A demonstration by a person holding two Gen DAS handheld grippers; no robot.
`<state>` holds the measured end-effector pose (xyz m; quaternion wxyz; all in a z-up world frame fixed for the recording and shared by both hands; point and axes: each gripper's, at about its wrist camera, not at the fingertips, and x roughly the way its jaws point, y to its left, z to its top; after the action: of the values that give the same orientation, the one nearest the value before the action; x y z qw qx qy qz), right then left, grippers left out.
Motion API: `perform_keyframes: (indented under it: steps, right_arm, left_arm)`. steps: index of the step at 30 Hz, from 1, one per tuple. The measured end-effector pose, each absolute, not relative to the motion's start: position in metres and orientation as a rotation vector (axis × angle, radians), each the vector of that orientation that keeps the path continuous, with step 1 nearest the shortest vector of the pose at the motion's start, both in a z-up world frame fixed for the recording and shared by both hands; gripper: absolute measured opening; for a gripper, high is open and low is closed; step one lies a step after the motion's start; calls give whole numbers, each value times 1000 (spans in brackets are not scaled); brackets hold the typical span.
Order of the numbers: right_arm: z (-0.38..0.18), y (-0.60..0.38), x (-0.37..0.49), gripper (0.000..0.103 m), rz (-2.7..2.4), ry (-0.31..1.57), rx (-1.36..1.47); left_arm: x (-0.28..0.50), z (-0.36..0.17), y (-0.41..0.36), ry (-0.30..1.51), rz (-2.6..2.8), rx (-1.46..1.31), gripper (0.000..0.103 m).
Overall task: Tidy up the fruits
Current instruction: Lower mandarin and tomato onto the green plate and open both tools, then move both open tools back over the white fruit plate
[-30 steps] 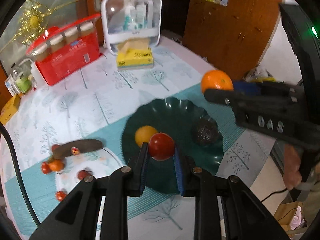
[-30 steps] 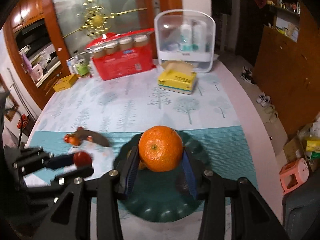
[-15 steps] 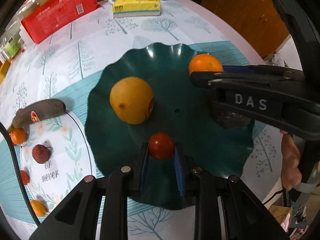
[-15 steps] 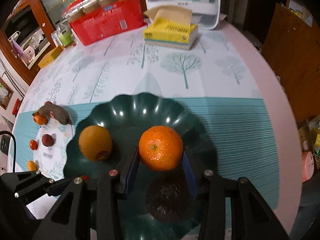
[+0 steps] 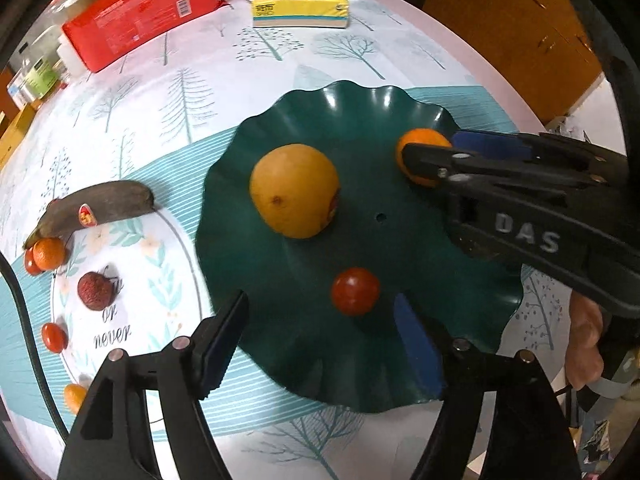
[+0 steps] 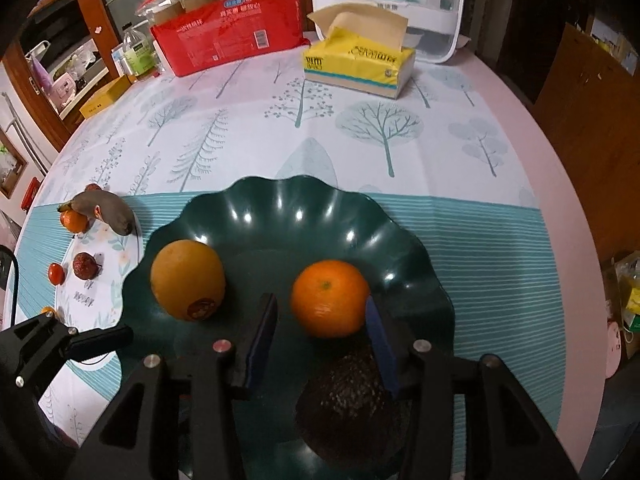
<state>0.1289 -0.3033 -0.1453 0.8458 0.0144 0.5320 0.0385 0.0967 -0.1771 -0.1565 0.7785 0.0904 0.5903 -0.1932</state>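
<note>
A dark green wavy plate holds a large yellow-orange fruit, a red tomato, an orange and a dark avocado. My left gripper is opening. The tomato lies on the plate between its fingers, touched by neither. My right gripper is opening too. The orange rests on the plate between its pads, with a gap at the left pad. The right gripper hides the avocado in the left wrist view.
Left of the green plate, a white round plate holds a dark banana, a small orange, a lychee and cherry tomatoes. At the back stand a yellow tissue box, a red package and a white organizer. The table's edge curves along the right.
Both grippers came down onto the green plate. The left let go of the tomato and its jaws spread wide. The right pads loosened around the orange, which now sits on the plate.
</note>
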Motion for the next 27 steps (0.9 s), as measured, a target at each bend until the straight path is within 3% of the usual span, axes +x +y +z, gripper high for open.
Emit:
perform_keyframes:
  steps: [15,27]
  right_arm:
    - [-77,-277,94,47,90,969,70]
    - [-23,-199,68,47,110,903,80]
  left_arm:
    - [85,-87,-93,1146,-328,107,74]
    - [77,-17,12,1030,-259,115,74]
